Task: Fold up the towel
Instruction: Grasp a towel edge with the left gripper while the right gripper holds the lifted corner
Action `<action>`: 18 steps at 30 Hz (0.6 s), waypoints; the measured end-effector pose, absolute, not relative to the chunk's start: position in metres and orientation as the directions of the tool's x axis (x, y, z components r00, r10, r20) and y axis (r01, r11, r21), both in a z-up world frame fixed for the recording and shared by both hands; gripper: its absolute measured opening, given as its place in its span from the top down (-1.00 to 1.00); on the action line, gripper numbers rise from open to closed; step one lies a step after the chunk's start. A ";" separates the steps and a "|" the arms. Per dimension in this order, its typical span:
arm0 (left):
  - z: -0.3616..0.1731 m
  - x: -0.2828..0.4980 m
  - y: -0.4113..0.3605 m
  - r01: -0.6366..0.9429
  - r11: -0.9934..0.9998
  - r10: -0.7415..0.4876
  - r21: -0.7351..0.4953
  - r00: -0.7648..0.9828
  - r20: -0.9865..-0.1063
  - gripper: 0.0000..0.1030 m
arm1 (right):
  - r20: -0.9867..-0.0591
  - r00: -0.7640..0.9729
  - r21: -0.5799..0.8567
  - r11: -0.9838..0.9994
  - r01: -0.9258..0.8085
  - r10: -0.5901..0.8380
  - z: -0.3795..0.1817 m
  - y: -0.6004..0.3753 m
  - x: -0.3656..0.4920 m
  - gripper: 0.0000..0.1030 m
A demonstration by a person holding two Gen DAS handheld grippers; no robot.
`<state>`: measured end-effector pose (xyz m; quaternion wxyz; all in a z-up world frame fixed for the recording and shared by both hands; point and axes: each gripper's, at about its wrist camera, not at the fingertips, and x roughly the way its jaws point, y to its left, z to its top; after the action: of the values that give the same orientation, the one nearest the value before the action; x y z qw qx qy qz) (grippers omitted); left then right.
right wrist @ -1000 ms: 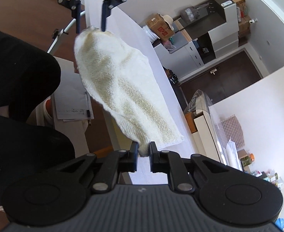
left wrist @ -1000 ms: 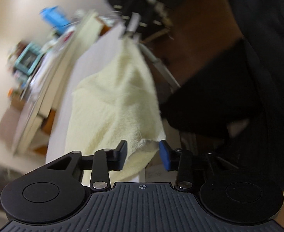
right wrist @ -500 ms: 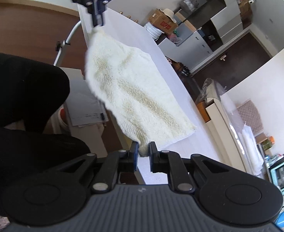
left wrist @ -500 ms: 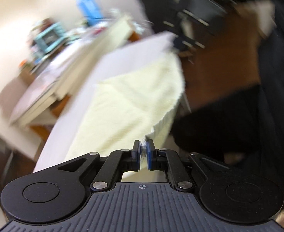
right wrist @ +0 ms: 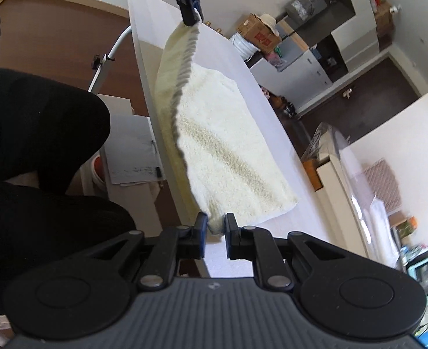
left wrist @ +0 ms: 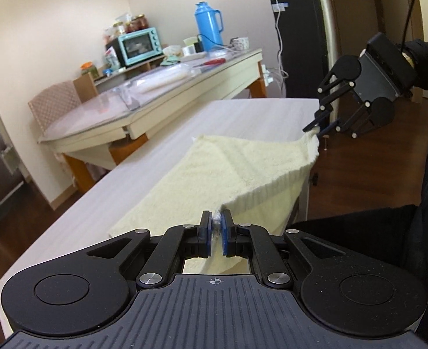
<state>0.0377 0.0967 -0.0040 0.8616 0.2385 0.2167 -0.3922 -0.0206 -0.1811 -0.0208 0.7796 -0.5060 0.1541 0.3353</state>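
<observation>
Jaws of the left gripper (left wrist: 215,234) are pressed onto a corner of the cream towel (left wrist: 228,171), the blue pads almost touching with a tuft of cloth between them. From that pinch the towel runs forward across the white bench (left wrist: 243,116); its near edge hangs off the bench side, and the hanging part is cut off behind the gripper body. Ahead and right, the right gripper (left wrist: 318,129) points down at the far corner, borne by a dark sleeve (left wrist: 426,58); the hand itself is hidden.

Right wrist view: jaws of the right gripper (right wrist: 215,234) are opening, though the towel (right wrist: 228,145) corner sits between them touching both pads. Straight ahead, the left gripper (right wrist: 192,19) pinches the opposite corner, its body cropped by the top edge. Between the two the towel edge is lifted taut, the rest lying on the bench (right wrist: 257,93).
</observation>
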 end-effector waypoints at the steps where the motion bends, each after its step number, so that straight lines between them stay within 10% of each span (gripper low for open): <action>1: -0.002 0.038 0.096 0.778 0.580 -0.571 0.240 0.599 -0.561 0.87 | -0.579 0.729 -0.689 0.258 -0.677 0.366 -0.023 -0.180 -0.021 0.62; 18: 0.016 0.042 0.098 0.708 0.647 -0.510 0.281 0.677 -0.531 0.86 | -0.545 0.735 -0.667 0.322 -0.672 0.403 -0.002 -0.183 -0.012 0.88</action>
<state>0.0417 0.0984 0.0164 0.8836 0.2397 0.2072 -0.3446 -0.0121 -0.1826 -0.0018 0.8007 -0.4758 0.1410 0.3356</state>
